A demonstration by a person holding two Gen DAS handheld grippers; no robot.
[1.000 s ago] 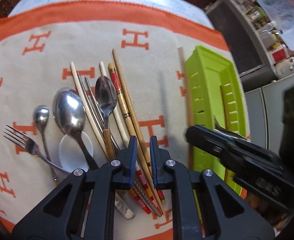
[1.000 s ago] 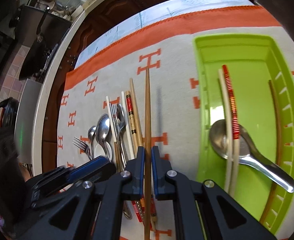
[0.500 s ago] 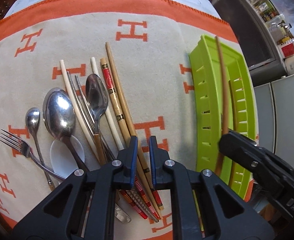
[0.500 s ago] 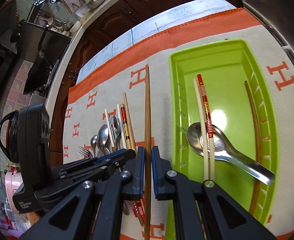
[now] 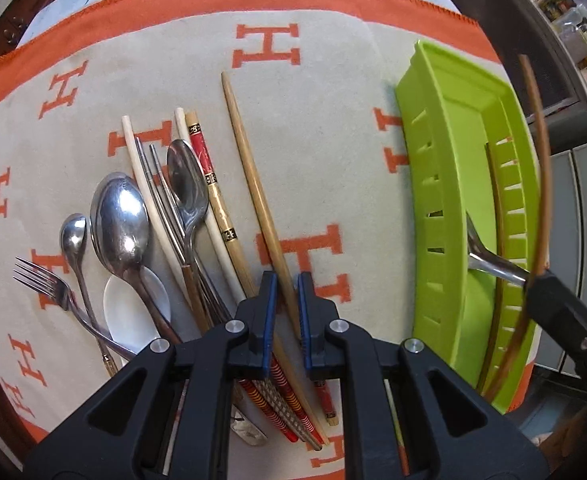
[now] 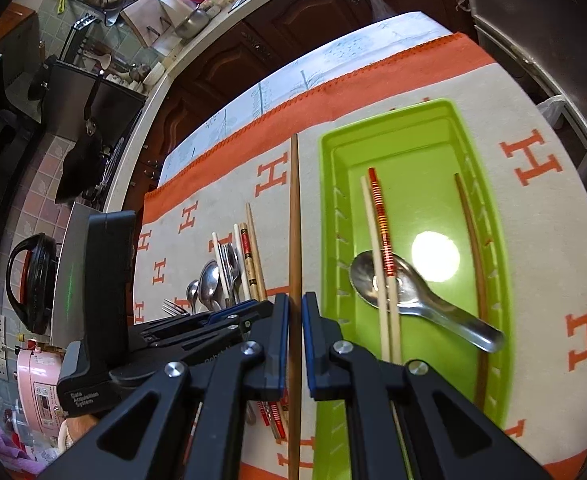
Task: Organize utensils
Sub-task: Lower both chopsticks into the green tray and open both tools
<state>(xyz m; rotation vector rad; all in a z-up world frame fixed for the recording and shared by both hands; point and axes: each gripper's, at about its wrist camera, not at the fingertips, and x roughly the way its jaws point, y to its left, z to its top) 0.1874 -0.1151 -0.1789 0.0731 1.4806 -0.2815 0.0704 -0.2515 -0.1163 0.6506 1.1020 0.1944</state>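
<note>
My right gripper [image 6: 294,312] is shut on a brown wooden chopstick [image 6: 293,216] and holds it in the air beside the left rim of the green tray [image 6: 497,264]. The same chopstick [image 5: 541,168] shows over the tray [image 5: 441,184] in the left wrist view. The tray holds a steel spoon [image 6: 413,300], a white and a red chopstick [image 6: 381,216] and a brown one [image 6: 473,240]. My left gripper [image 5: 284,288] hovers low over a pile of chopsticks, its fingers slightly apart with a light wooden chopstick [image 5: 253,184] between them, not clamped.
On the orange H-patterned cloth [image 5: 313,120] left of the tray lie several spoons [image 5: 119,220], a fork [image 5: 49,288], a white spoon [image 5: 133,312] and mixed chopsticks [image 5: 209,184]. A kitchen counter and cabinets [image 6: 221,48] stand beyond the table.
My right gripper has lifted the brown chopstick and carried it rightward to the tray. My left gripper has dropped lower over the pile.
</note>
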